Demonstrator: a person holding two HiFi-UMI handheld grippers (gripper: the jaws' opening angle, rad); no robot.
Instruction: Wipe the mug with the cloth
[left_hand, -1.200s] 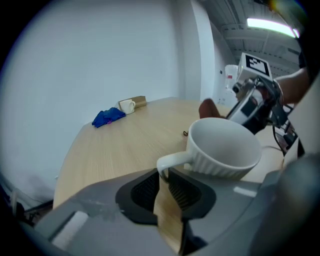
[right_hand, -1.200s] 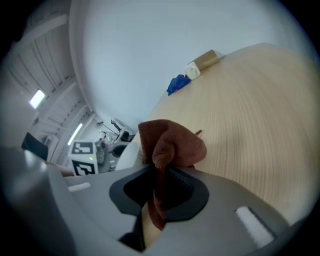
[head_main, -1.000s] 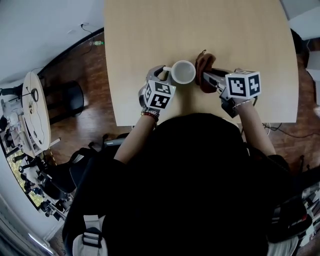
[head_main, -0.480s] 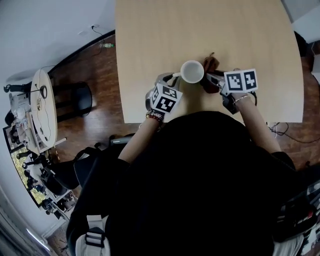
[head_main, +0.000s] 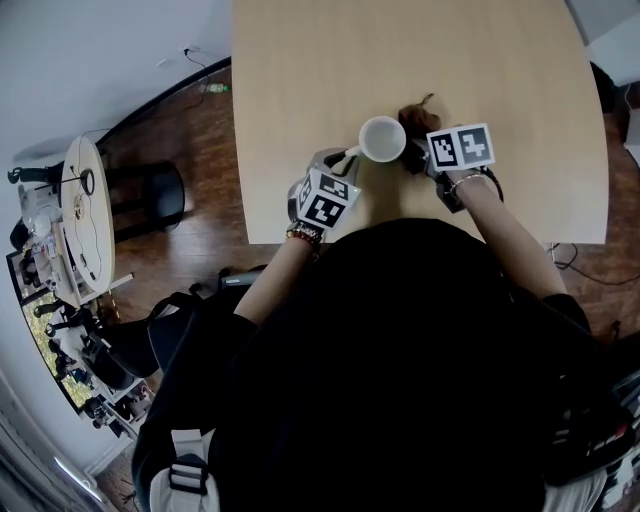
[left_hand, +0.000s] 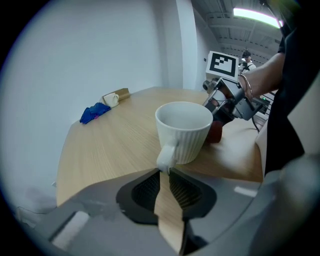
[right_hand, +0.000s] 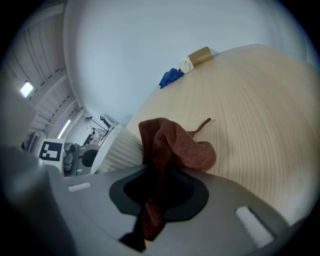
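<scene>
A white ribbed mug (head_main: 383, 139) stands on the wooden table (head_main: 420, 50) near its front edge. My left gripper (head_main: 338, 165) is shut on the mug's handle (left_hand: 166, 156), which sits pinched at the jaw tips (left_hand: 166, 172). The mug (left_hand: 185, 131) is upright and looks empty. My right gripper (head_main: 415, 155) is shut on a red-brown cloth (right_hand: 172, 145), which bunches out past the jaws (right_hand: 155, 172) and rests against the right side of the mug (right_hand: 120, 150). In the head view only a bit of the cloth (head_main: 415, 120) shows beyond the mug.
At the table's far end lie a blue rag (left_hand: 94, 112), a small white cup (left_hand: 111, 99) and a tan box (right_hand: 200, 56). The table's front edge (head_main: 400, 235) is close to my body. A round side table (head_main: 80, 220) and a dark chair (head_main: 150, 195) stand to the left.
My right gripper has moved left with the cloth, bringing it up against the mug's right side. The left gripper keeps its hold on the handle.
</scene>
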